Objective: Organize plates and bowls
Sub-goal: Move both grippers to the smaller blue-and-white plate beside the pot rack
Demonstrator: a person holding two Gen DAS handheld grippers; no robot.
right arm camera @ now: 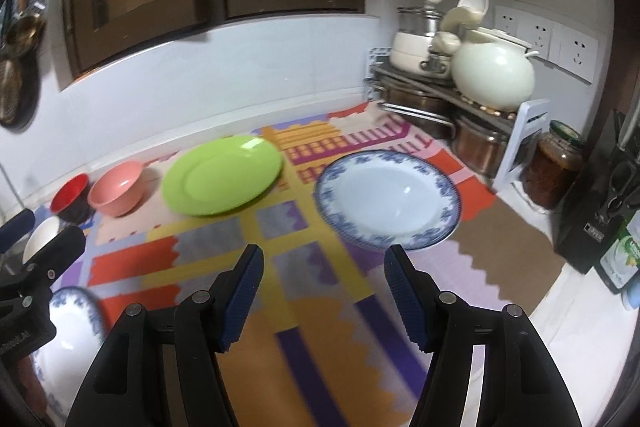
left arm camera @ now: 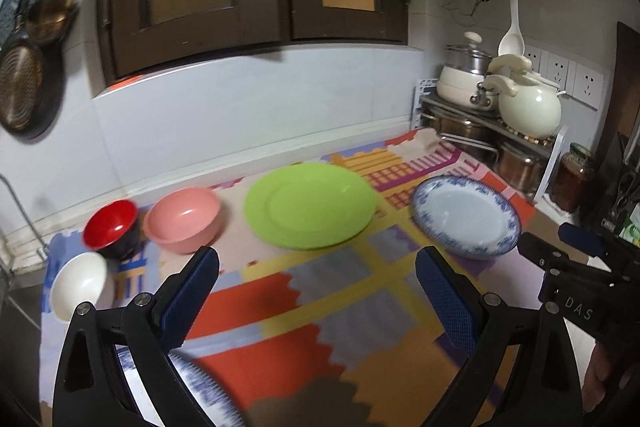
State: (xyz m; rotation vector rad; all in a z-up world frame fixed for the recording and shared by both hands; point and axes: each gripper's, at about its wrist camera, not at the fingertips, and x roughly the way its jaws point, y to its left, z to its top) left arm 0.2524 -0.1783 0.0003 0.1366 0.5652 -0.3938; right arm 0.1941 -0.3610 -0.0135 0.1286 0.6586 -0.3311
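A green plate [left arm camera: 310, 205] [right arm camera: 222, 181] lies mid-counter on a colourful mat. To its right lies a blue-rimmed white plate [left arm camera: 466, 217] [right arm camera: 386, 199]. To its left stand a pink bowl [left arm camera: 183, 219] [right arm camera: 116, 193], a red-and-black bowl [left arm camera: 112, 227] [right arm camera: 72, 201] and a white bowl [left arm camera: 78, 285] [right arm camera: 42, 237]. Another blue-rimmed plate [left arm camera: 180, 387] [right arm camera: 72, 331] lies near the front left, partly under the left gripper. My left gripper [left arm camera: 316, 271] is open and empty above the mat. My right gripper [right arm camera: 324, 267] is open and empty, just in front of the blue-rimmed plate.
A metal rack [left arm camera: 480, 123] [right arm camera: 432, 95] with cream pots and steel pans stands at the back right corner. A jar [left arm camera: 572, 177] [right arm camera: 554, 169] and a dark knife block [right arm camera: 608, 195] stand along the right. Pans hang on the left wall [left arm camera: 24, 83].
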